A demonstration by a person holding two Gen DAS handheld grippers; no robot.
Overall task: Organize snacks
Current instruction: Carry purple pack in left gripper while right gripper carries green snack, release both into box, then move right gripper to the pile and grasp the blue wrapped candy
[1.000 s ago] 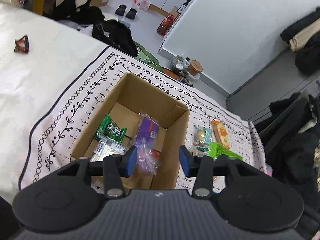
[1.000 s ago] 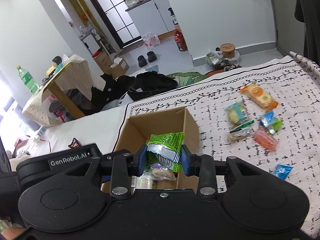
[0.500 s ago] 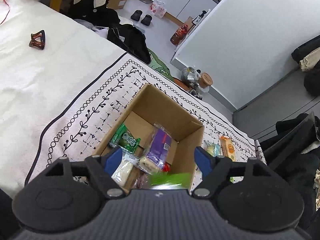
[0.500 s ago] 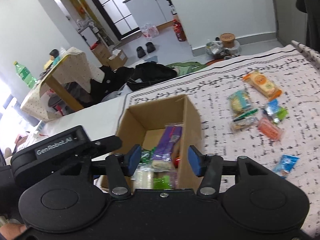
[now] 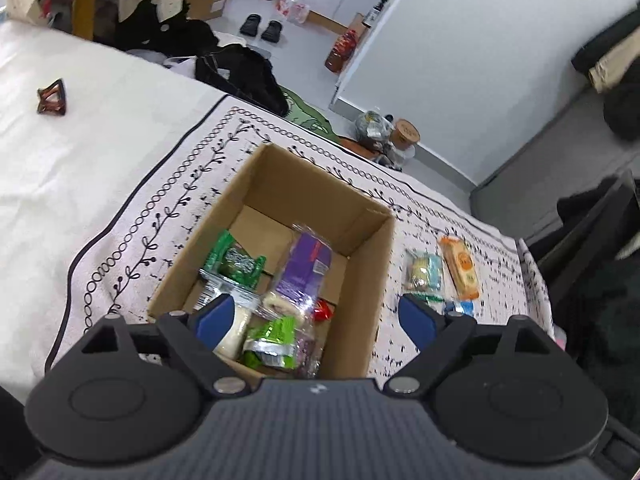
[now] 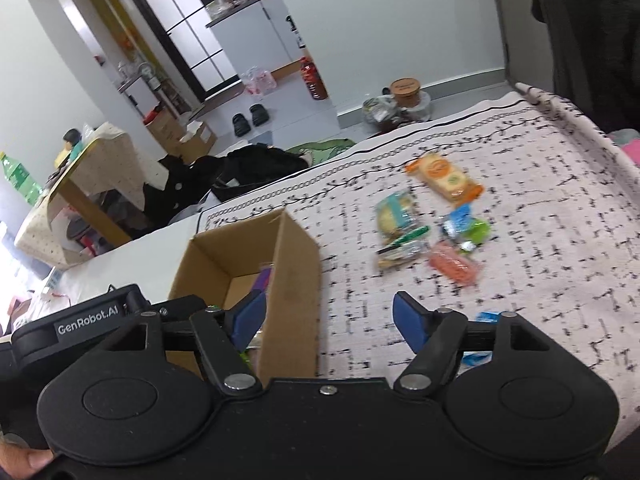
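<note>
Green packet (image 5: 269, 343) dropped into box (image 5: 362, 280); both tools' jaws just opened.

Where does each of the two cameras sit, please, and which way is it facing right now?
Left wrist: on the left gripper, angled down into the open brown cardboard box of snacks; its own jaws, just opened, hold nothing.
Right wrist: on the right gripper, facing across the patterned white cloth toward loose snacks such as the orange packet; its jaws, just opened, are empty, and a fingertip shows at bottom left.
Shared: the box, the orange packet and the cloth.
</note>
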